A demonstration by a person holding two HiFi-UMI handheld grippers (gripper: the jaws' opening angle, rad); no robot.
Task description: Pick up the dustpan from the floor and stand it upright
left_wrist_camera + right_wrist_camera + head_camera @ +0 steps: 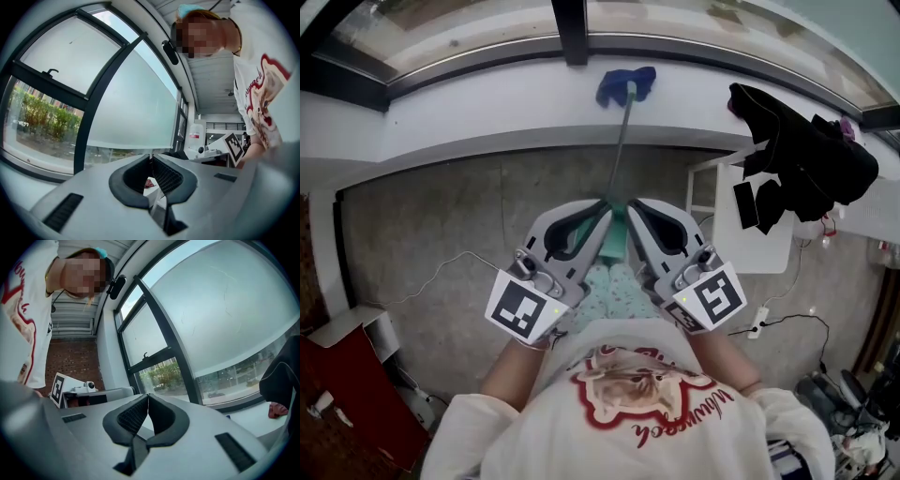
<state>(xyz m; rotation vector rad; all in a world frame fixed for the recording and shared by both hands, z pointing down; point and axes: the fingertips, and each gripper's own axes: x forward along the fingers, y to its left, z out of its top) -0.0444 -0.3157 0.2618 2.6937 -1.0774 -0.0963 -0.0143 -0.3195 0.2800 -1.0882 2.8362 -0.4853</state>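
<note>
In the head view a teal dustpan (620, 236) shows on the floor between and below my two grippers. Its thin green handle (621, 141) runs up to a blue end piece (627, 84) at the white sill. My left gripper (605, 205) and right gripper (633, 203) are held side by side, tips close together over the pan. Both are shut with nothing between their pads. The left gripper (150, 158) faces a window in its own view. The right gripper (148, 395) does the same in the right gripper view. The grippers hide most of the pan.
A white stand (757, 220) with black clothes (806, 150) heaped on it is at the right. A power strip (757, 323) and cables lie on the floor beside it. A red object (347, 394) sits at the lower left. The window sill (487, 98) runs along the far side.
</note>
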